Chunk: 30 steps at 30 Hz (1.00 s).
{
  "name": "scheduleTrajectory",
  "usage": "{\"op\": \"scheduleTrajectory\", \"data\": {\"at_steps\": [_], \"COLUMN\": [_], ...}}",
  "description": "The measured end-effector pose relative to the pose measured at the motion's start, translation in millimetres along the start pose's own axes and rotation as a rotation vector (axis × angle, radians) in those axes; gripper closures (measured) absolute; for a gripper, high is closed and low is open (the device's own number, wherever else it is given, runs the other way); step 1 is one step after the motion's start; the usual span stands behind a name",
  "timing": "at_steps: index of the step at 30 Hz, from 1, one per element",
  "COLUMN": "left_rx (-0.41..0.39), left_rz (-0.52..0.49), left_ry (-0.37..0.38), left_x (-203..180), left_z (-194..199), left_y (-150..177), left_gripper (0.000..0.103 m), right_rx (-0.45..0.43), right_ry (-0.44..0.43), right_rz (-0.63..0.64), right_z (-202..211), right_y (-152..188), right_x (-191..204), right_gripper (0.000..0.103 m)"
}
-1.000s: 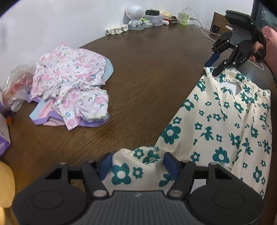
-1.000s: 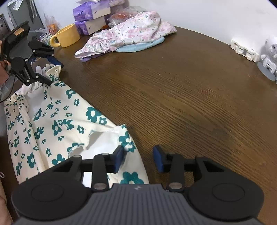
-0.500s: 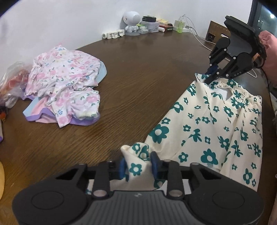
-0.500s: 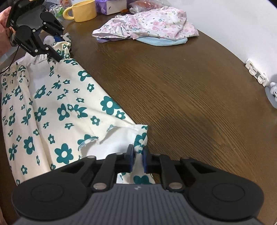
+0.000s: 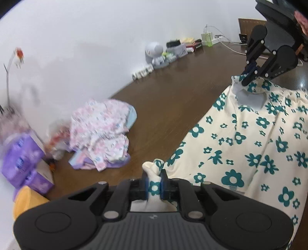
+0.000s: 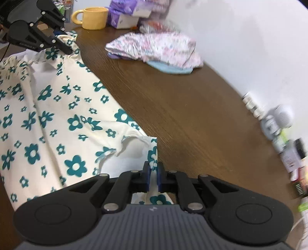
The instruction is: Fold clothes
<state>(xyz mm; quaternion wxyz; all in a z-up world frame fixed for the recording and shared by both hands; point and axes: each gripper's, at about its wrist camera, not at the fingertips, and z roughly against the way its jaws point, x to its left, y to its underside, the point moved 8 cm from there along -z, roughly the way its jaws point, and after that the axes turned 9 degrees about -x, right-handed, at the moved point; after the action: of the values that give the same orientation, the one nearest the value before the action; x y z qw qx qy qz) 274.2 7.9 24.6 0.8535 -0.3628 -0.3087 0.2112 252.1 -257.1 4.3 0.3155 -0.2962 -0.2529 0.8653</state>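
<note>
A cream garment with teal flowers [image 5: 250,144] [image 6: 48,115] lies spread on the brown table [image 5: 173,100] [image 6: 182,107]. At the bottom of the left wrist view, my left gripper [image 5: 154,177] has a bunched corner of it between its blue pads; the jaws are closing and press on the cloth. My right gripper [image 6: 153,173] is shut on the opposite corner by a white inner patch. Each view shows the other gripper far off: the right gripper [image 5: 247,75] pinches the top corner, and the left gripper [image 6: 64,41] does the same. The garment's table-side edge runs taut between them.
A heap of pink floral clothes [image 5: 100,130] [image 6: 154,48] lies on the table near the wall. Purple tissue packs [image 5: 23,163] [image 6: 125,13] and a yellow mug [image 6: 94,18] stand beside it. A white figurine [image 5: 155,52] and small items line the wall.
Both grippers went from open around the garment's corners to closed on them. Both then swung and rose a little with the cloth, pulling its edge straight.
</note>
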Motion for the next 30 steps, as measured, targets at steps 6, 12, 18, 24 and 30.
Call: {"op": "scheduleTrajectory", "data": {"at_steps": [6, 12, 18, 24, 30], "left_rx": [-0.059, -0.055, -0.055, -0.107, -0.102], "left_rz": [-0.015, 0.013, 0.048, -0.074, -0.237], "left_ry": [-0.004, 0.008, -0.013, -0.099, -0.15], "left_x": [-13.6, -30.1, -41.3, -39.8, -18.8], "left_z": [32.8, 53.5, 59.2, 67.0, 28.7], "left_y": [9.1, 28.4, 42.3, 26.9, -13.3], "left_gripper": [0.093, 0.093, 0.093, 0.093, 0.093], "right_rx": [-0.065, -0.058, -0.045, -0.059, -0.073], "right_ry": [0.052, 0.065, 0.082, 0.135, 0.211], "right_rz": [0.107, 0.113, 0.14, 0.134, 0.043], "right_z": [36.7, 47.1, 47.0, 51.4, 47.1], "right_y": [18.9, 40.1, 48.8, 47.2, 32.5], "right_x": [31.6, 54.7, 70.8, 74.6, 53.3], "right_gripper": [0.097, 0.097, 0.097, 0.097, 0.097]}}
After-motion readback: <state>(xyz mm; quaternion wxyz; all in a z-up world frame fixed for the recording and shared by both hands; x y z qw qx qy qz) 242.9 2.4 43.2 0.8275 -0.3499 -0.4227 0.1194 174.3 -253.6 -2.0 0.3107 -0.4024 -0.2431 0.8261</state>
